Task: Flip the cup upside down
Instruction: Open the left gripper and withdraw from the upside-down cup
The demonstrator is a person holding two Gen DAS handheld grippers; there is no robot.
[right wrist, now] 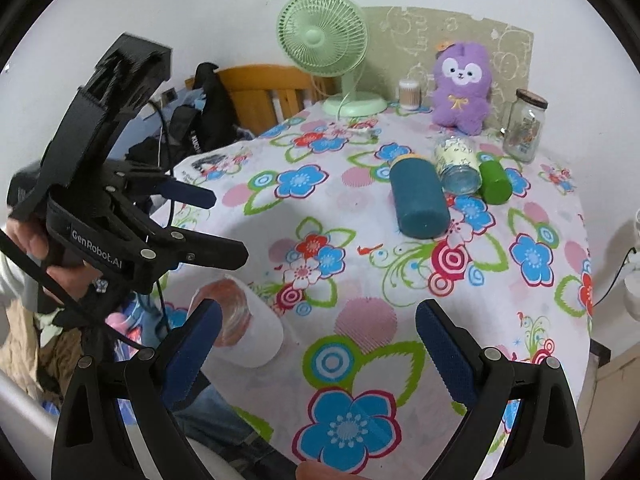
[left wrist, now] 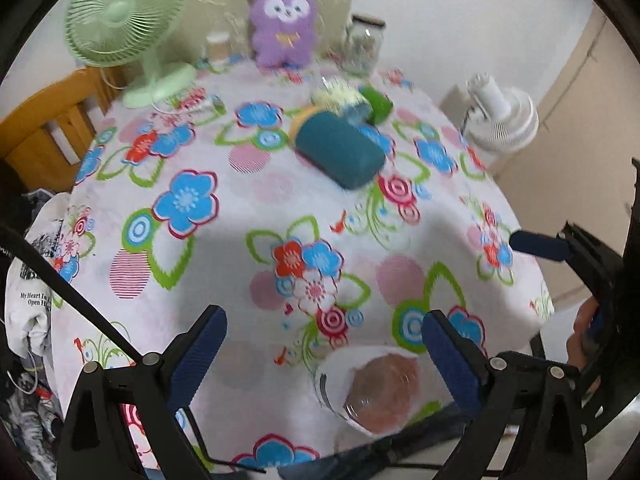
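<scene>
Cup (left wrist: 370,388) mouth faces left wrist view; right shows its side (right wrist: 256,332).

- Cups lying on their sides on the table: 4 — white cup (right wrist: 244,320), teal cup (right wrist: 418,200), clear patterned cup (right wrist: 458,160), green cup (right wrist: 495,182).
- Fans: 2 — green fan (right wrist: 323,36), white fan (left wrist: 502,118).
- Plush toys: 1, purple (right wrist: 464,88).
- Lidded glass jars: 1 (right wrist: 525,124).
- Small containers beside the plush: 1 (right wrist: 409,94).
- Grippers: 2 — left gripper (left wrist: 324,356), right gripper (right wrist: 318,344).
</scene>
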